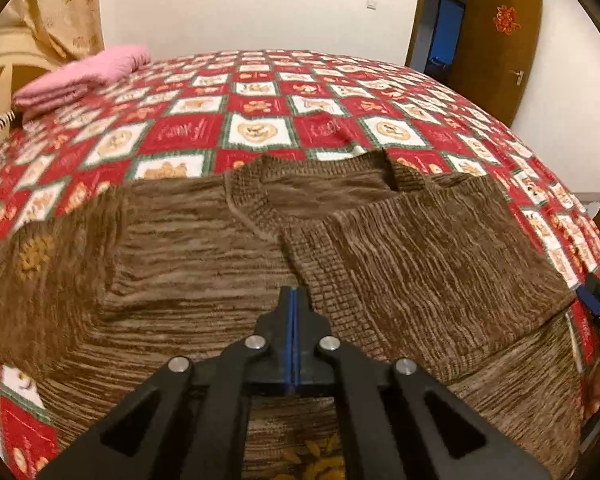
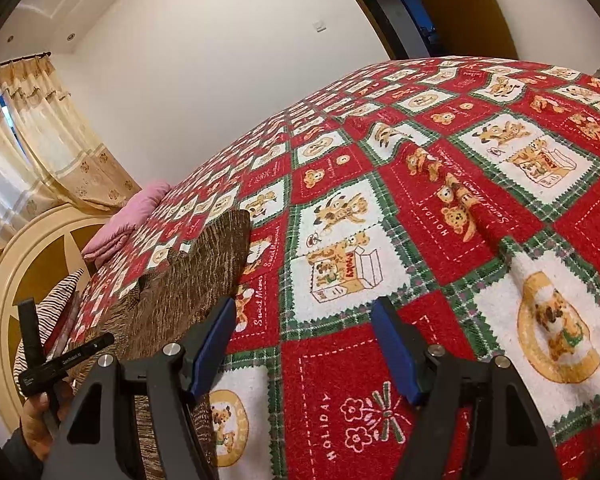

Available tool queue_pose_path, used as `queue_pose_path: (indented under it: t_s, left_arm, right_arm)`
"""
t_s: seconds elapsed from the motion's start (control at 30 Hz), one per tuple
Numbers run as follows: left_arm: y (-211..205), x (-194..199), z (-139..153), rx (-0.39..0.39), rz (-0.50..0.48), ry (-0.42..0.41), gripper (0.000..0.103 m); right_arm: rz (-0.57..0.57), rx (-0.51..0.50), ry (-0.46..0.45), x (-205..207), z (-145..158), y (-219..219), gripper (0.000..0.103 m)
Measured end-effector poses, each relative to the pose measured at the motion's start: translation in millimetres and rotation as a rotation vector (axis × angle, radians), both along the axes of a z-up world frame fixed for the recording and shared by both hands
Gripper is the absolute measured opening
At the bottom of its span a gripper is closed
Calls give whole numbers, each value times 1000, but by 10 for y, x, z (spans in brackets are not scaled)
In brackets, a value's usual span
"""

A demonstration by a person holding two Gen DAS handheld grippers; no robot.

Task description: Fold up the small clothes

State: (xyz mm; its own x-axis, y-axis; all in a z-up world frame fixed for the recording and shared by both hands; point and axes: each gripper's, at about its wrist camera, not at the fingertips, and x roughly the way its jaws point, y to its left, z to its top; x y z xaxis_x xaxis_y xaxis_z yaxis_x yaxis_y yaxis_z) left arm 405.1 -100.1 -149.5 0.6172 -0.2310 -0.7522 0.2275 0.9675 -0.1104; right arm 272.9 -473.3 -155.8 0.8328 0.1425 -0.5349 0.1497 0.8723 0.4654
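Note:
A brown ribbed knit sweater (image 1: 204, 240) lies spread on the bed, neckline away from me, its right part folded over the body. My left gripper (image 1: 295, 300) hovers over the sweater's middle with its blue pads pressed together and nothing between them. My right gripper (image 2: 304, 312) is open and empty over the bare blanket, just right of the sweater's edge (image 2: 204, 272). Its tip also shows at the right edge of the left wrist view (image 1: 598, 300), beside the sweater's right side.
The bed carries a red, white and green teddy-bear blanket (image 2: 440, 208). A folded pink cloth (image 1: 80, 76) lies at the far left corner near the cream headboard (image 2: 28, 264). A striped pillow (image 2: 56, 304), curtains (image 2: 40, 148) and a brown door (image 1: 496, 40) surround the bed.

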Motion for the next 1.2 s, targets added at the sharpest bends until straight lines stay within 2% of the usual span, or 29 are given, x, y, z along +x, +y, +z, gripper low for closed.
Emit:
queue_pose_path:
  t_s: [0.07, 0.13, 0.17, 0.2, 0.23, 0.27, 0.3, 0.33, 0.37, 0.43, 0.47, 0.5, 0.67, 0.83, 0.9, 1.03, 1.13, 1.17, 1.2]
  left_arm:
    - [16, -15, 15, -67, 3, 14, 2]
    - [-16, -12, 19, -118, -3, 37, 26]
    - [-40, -18, 24, -118, -3, 39, 55]
    - [-69, -27, 31, -108, 1, 32, 76]
    - [-103, -46, 44, -90, 9, 10, 78]
    - [-156, -50, 43, -74, -4, -9, 74]
    - [-197, -38, 26, -65, -22, -2, 56]
    - [-250, -2, -21, -50, -42, 22, 44]
    - [-275, 22, -58, -39, -50, 41, 24]
    - [-317, 23, -84, -13, -54, 36, 17]
    - [-315, 21, -73, -21, -62, 38, 6]
    - [-305, 16, -60, -30, -67, 40, 5]
    - [-165, -38, 33, -37, -43, 16, 4]
    - [-113, -53, 65, 4, -33, -7, 4]
    - [-101, -55, 56, -5, -35, -3, 6]
    - [-169, -53, -45, 43, -27, 37, 17]
    - [-207, -151, -19, 89, -26, 13, 45]
    - [-210, -197, -2, 107, -26, -7, 55]
    - [-215, -234, 11, 127, -27, -27, 60]
  right_arm:
    - [-1, -1, 1, 0, -2, 1, 71]
    - [-3, -6, 4, 0, -4, 4, 71]
    - [-4, -9, 5, 1, -4, 5, 71]
    - [-5, -10, 6, 2, -4, 3, 71]
    - [-6, -11, 7, 5, -4, 6, 71]
    - [-6, -12, 6, 4, -3, 3, 71]
    - [-7, -11, 6, 5, -3, -1, 71]
    - [-6, -10, 5, 6, -4, -1, 71]
    - [-6, -9, 4, 7, -4, 2, 71]
    - [-6, -7, 1, 3, -4, -2, 71]
    - [-5, -6, 0, 1, -3, 1, 71]
    - [-5, -6, -1, 1, -3, 1, 71]
    - [-4, -2, -6, -13, -1, -5, 71]
    - [-4, -3, -6, -13, -1, -4, 71]
    - [-4, -2, -7, -13, -1, -7, 71]
    - [-4, -11, 3, 3, -4, 1, 71]
    - [-6, -43, 34, 50, 16, 44, 71]
    - [-9, -73, 57, 82, 37, 83, 71]
    - [-14, -126, 83, 121, 73, 156, 71]
